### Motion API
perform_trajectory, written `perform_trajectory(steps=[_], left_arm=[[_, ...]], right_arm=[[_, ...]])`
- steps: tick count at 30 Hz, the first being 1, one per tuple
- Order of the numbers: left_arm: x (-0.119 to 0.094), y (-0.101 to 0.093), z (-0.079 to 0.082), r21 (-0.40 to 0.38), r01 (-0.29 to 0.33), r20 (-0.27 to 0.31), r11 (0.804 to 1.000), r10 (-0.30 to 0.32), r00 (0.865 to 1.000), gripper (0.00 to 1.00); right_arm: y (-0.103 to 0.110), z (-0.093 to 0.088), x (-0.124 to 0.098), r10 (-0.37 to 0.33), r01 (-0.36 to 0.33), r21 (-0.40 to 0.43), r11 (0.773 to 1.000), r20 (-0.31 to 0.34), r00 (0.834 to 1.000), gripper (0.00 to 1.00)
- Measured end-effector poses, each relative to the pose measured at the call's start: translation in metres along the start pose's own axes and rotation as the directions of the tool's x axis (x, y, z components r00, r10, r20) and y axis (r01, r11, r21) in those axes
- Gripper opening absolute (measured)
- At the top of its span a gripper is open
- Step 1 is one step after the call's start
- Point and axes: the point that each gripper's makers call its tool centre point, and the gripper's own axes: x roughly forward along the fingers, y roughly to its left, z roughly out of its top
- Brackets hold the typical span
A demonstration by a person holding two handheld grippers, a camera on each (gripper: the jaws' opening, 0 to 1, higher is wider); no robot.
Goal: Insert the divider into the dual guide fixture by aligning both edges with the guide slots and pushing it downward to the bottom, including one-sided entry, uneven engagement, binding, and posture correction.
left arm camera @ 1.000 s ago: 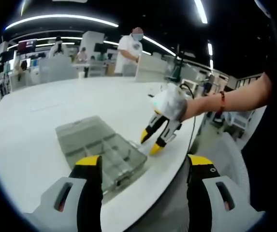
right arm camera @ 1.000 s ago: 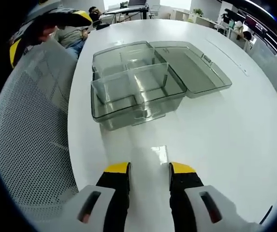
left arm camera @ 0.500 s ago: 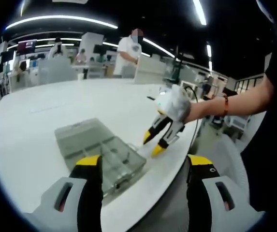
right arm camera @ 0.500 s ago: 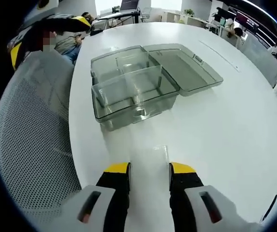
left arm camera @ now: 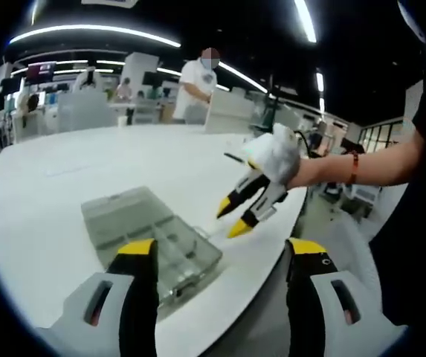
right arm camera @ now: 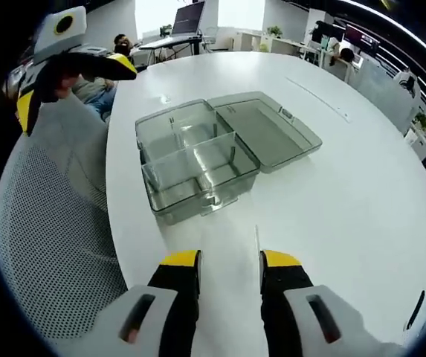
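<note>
A clear grey compartment box (right arm camera: pixel 190 160) rests near the edge of the white table (right arm camera: pixel 346 223), its lid (right arm camera: pixel 268 130) folded open beside it. Cross walls split its inside into compartments. My right gripper (right arm camera: pixel 229 262) hovers above the table short of the box, jaws narrow. A thin clear divider (right arm camera: pixel 256 236) is held between them, with only its faint edge visible. From the left gripper view, the box (left arm camera: pixel 149 242) lies just beyond my left gripper (left arm camera: pixel 222 251), which is wide open and holds nothing. The right gripper (left arm camera: pixel 233 220) hangs to the right of the box in a person's hand.
A white mesh chair (right arm camera: pixel 45 245) stands against the table's curved edge (right arm camera: pixel 116 223) beside the box. The left gripper (right arm camera: pixel 71 82) is above that chair. A person (left arm camera: pixel 196 85) stands at desks beyond the table's far side. The table top (left arm camera: pixel 64 171) is bare past the box.
The right gripper has lifted and drawn back from the box, so the box looks smaller, and the divider has stayed between its jaws. The left gripper has stayed open and almost still.
</note>
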Motion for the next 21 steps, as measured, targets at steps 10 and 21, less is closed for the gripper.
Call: perform_trajectory(steps=[10,21], left_arm=[[-0.001,-0.002,0.000,-0.004,0.004,0.007,1.000,-0.004,1.000,0.68],[-0.001,0.000,0.002,-0.034,-0.017,0.020,0.999,0.018,1.000,0.67]], right_arm=[[0.000,0.019,-0.017,-0.044,0.043,0.016,0.999,0.075,0.996,0.27],[0.010,0.043,-0.025,-0.055,0.053,0.018,0.998,0.150,0.987,0.27]])
